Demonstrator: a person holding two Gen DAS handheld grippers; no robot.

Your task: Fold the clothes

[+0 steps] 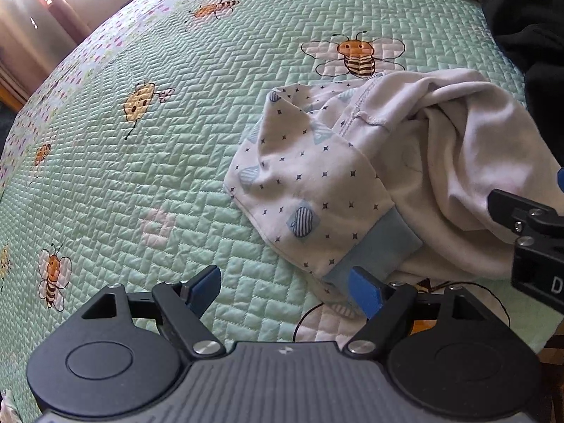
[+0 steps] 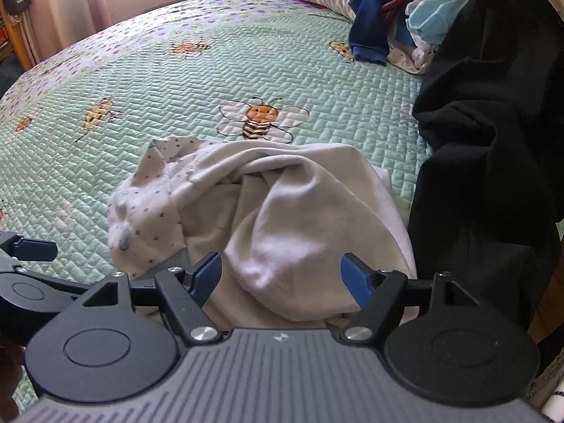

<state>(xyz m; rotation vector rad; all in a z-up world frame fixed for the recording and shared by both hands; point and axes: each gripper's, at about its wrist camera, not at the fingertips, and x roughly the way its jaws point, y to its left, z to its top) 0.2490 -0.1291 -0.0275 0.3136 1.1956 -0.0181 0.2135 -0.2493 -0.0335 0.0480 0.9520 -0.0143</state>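
Both wrist cameras look steeply down from close above the bed quilt (image 1: 141, 176). They share the crumpled white garment (image 2: 282, 218): at two o'clock in the left view, dead centre in the right.

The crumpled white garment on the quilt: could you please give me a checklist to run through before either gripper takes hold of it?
1. Left gripper jaws open, nothing between them: ok.
2. Right gripper jaws open, cloth bulging between them but not pinched: ok.
3. White garment lying flat for folding: not ok, it is bunched up.
4. Light blue cuff within reach of the left gripper: ok, just ahead of it.
5. Black garment clear of the white one: cannot tell, their edges run close together.
6. Free green quilt beside the garment for spreading: ok.
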